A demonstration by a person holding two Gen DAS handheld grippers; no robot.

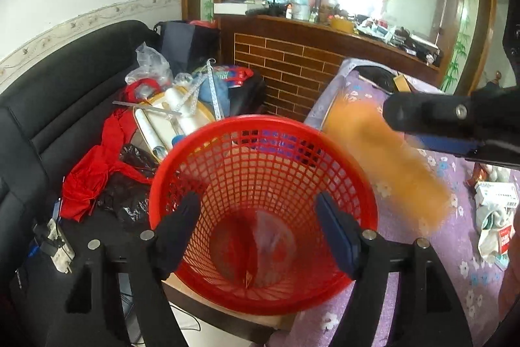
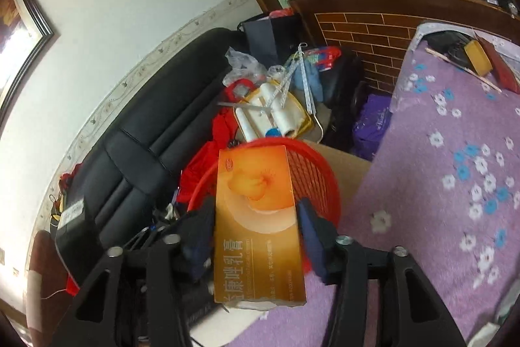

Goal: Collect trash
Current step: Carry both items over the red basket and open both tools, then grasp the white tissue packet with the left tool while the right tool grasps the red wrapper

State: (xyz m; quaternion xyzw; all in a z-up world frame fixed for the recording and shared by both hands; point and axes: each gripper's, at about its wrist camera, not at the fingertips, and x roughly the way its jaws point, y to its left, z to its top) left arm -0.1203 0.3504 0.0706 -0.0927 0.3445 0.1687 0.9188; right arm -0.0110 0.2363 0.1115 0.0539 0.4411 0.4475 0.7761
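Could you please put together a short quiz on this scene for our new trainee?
1. True or false: the right gripper holds the orange box.
2. The red basket is: A) solid-walled, B) open mesh, C) lidded.
3. Fill in: the tablecloth is purple with a ____ print.

Key:
1. True; its fingers are closed on the box's two sides.
2. B; the left gripper is open in front of its mouth.
3. Flower.

Black fingers with blue pads, silver screws.
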